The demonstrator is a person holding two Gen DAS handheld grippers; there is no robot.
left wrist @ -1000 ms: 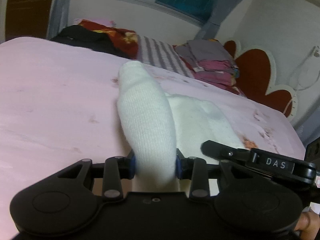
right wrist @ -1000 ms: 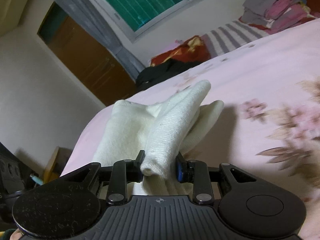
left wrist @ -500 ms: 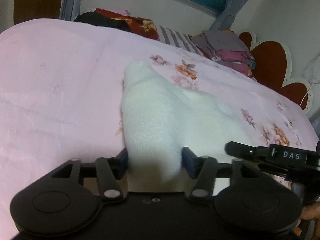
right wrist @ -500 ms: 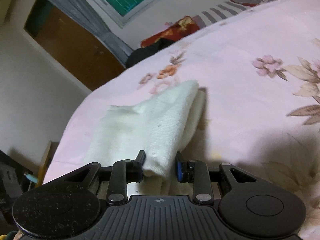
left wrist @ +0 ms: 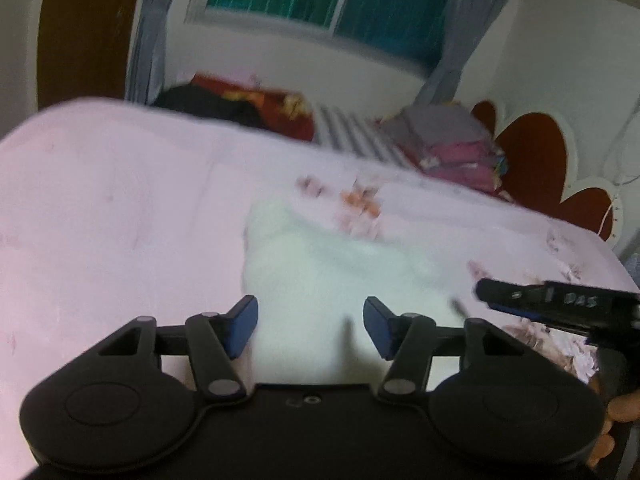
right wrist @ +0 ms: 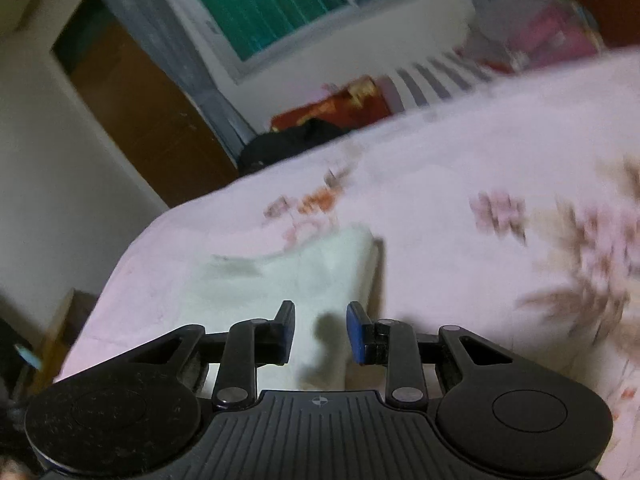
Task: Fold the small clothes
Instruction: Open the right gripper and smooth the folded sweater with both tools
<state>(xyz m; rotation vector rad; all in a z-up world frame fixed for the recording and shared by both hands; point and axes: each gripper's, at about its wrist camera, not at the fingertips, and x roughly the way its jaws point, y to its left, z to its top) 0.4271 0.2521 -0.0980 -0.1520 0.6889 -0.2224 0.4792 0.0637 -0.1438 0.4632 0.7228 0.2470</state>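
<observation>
Letting go of the folded white cloth on the pink bed
Lift both tools straight up so the fold stays flat; the left gripper is let go, its jaws have just closed in a little with nothing pinched, the right gripper looks let go too, and the cloth lies flat toward 12 o'clock from both

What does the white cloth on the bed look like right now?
The white cloth looks soft and knitted, though the picture is blurry. It lies folded over on the pink flowered bed sheet. The left gripper and right gripper both stand open around its near edge, with no pad pressing it.
</observation>
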